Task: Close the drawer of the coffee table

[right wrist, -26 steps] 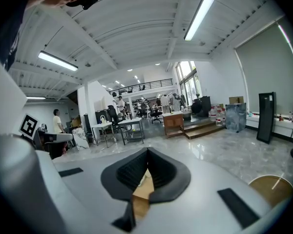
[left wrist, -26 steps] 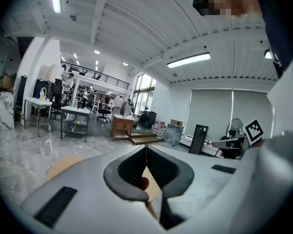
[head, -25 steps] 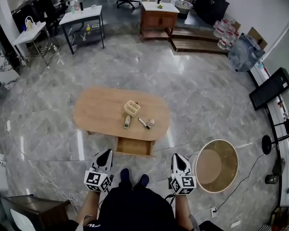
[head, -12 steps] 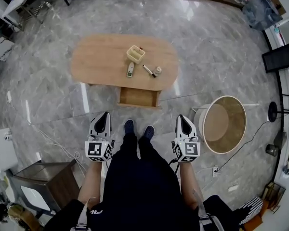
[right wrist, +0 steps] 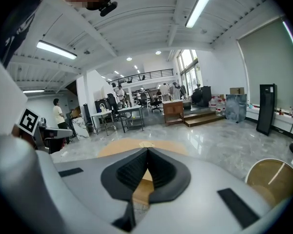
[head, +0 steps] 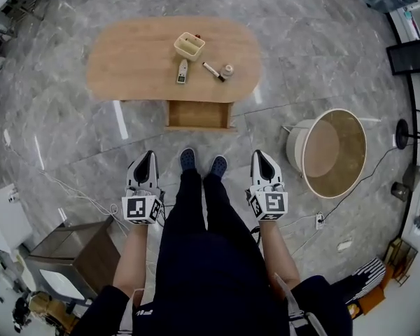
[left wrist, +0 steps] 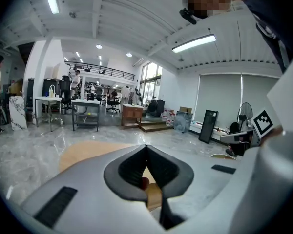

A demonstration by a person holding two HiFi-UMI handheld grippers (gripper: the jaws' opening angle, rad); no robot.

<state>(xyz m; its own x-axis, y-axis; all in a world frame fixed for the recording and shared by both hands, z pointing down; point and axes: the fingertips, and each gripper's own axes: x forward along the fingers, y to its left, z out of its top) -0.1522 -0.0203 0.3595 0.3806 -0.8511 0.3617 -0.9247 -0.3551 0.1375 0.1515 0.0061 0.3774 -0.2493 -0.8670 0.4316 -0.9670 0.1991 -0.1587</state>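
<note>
Grey marble floor (head: 70, 152) throughout. Oval wooden counter (head: 133, 61) lies across the top of the head view, its long side facing the person. Round stand (head: 334, 151) with a white rim and a wood-toned face sits to the counter's right, well apart from it. A dark cabinet (head: 80, 250) stands at the lower left, near the person's left arm. Drawer (head: 199, 114) sits in the middle of the counter's near long side, pulled out toward the person and open, wooden inside showing. 2 dark shoes (head: 187, 158) point at it from just short of its front edge. Left claw (head: 145, 158) and right claw (head: 261, 157) are held low on either side of the legs, tips aimed at the counter, both well short of the drawer and touching nothing. Each gripper view shows its 2 jaws brought together at the tips with nothing clamped between them. On the counter top, behind the drawer: a small cream basket (head: 189, 45), a remote (head: 183, 71) near it, a marker (head: 213, 71), and a small pale round item (head: 228, 69) just beside the marker.
</note>
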